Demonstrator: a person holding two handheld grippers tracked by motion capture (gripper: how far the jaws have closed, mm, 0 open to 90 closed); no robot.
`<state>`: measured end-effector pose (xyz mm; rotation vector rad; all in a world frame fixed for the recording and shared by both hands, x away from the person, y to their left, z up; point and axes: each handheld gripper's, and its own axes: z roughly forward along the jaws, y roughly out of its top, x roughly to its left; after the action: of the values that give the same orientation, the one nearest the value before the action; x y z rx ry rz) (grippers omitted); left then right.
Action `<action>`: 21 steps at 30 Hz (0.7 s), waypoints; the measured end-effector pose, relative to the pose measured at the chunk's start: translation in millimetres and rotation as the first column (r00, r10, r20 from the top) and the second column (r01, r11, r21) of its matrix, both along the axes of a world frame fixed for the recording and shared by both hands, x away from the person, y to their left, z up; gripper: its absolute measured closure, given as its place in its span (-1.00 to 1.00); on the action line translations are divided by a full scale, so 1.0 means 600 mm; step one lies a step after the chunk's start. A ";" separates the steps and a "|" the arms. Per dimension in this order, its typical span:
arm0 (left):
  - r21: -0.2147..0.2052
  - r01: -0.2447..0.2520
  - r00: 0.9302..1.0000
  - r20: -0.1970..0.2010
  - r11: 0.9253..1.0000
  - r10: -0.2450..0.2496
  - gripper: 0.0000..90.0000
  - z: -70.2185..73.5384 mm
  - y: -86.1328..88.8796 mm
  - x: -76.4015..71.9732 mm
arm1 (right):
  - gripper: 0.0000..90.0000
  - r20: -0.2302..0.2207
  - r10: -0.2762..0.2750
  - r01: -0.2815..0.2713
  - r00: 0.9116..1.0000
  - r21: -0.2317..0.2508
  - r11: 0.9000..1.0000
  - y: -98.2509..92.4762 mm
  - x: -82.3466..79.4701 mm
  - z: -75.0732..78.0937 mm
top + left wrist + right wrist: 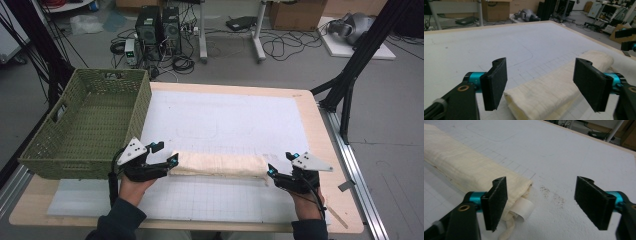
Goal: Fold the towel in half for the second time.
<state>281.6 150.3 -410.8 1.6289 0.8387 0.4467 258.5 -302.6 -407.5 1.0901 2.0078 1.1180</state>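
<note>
From the high view, a cream folded cloth [218, 165] lay as a long roll across the near part of the tabletop [310, 107], on a white gridded mat [225, 120], with the left claw [172, 161] at its left end and the right claw [270, 172] at its right end. That view also took in a green woven basket [87, 122] standing at the tabletop's left edge, just beside the left hand [134, 180], which neither claw camera caught. It could not settle how the jaws stood, since they were small and dark against the cloth. The left gripper view made that plain: the left claw [541, 85] stood wide open, its pads clear of the cloth [556, 87], whose rounded end lay on the mat between and below the jaws; the roll ran away toward the upper right, where the other gripper showed at the frame's edge. The right gripper view showed the right claw [541, 205] equally open and gripping nothing, with the cloth's end [469, 167] lying partly behind the left-hand jaw and mostly off to that side. Only there could one see a white label [522, 210] curling out of the cloth's end, a strip of woven tape beneath it, and a scatter of dark specks [552, 195] on the mat between the jaws.
</note>
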 end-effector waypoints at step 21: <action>0.008 0.006 1.000 0.022 1.000 -0.006 -0.54 -0.006 0.001 -0.012 | -0.77 -0.022 -0.001 0.002 1.000 0.041 0.999 -0.030 -0.005 -0.007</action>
<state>274.5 150.9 -414.7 1.6304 0.8169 0.4631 255.7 -320.4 -412.0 1.1293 2.0086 1.1554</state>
